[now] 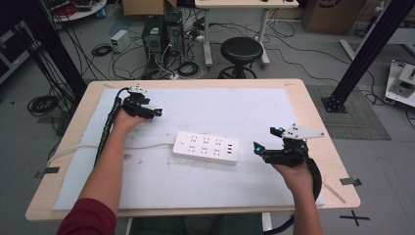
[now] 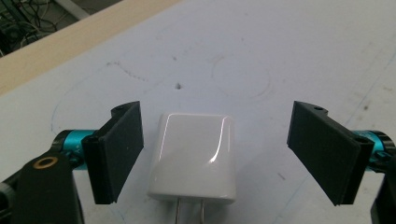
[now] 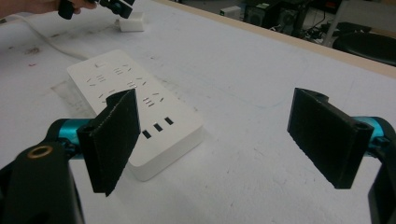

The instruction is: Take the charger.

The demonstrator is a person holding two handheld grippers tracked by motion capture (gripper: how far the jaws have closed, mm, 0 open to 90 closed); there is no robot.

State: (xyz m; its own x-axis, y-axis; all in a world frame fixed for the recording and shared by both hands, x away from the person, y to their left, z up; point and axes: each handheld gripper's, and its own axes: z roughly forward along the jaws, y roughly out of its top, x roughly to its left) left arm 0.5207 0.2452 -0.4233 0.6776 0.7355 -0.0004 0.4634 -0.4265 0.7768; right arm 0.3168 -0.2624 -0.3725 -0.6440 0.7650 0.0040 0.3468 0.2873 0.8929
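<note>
White charger plug (image 2: pixel 194 158) lies on the pale mat (image 2: pixel 280 56) right between your left gripper's (image 2: pixel 215 156) jaws, low and centre in the left gripper view. Both pads stand spread wide. The left pad sits just beside the plug's side, and you cannot tell whether it touches; the right pad is clearly apart from it, with bare mat between. The plug's two metal prongs point toward the camera at the bottom edge of that frame.

In the high view your left gripper (image 1: pixel 155 113) is in the upper left part of the mat (image 1: pixel 254 191), near the table's (image 1: pixel 313 105) far edge, with your left hand (image 1: pixel 128 119) wrapped around it. The plug itself is too small to make out there. In the right gripper view it shows as a small white block (image 3: pixel 131 22) at the upper left, under your other gripper (image 3: pixel 122 8).

White power strip (image 1: pixel 206 147) lies in the middle of the mat, its cord running off to the left of the frame. Your right gripper (image 1: pixel 266 139) hangs just right of the strip's end, jaws open wide and holding nothing. In the right gripper view (image 3: pixel 219 140), the strip (image 3: pixel 135 112) runs from the upper left down behind the left pad, and the right pad stands over bare mat.
</note>
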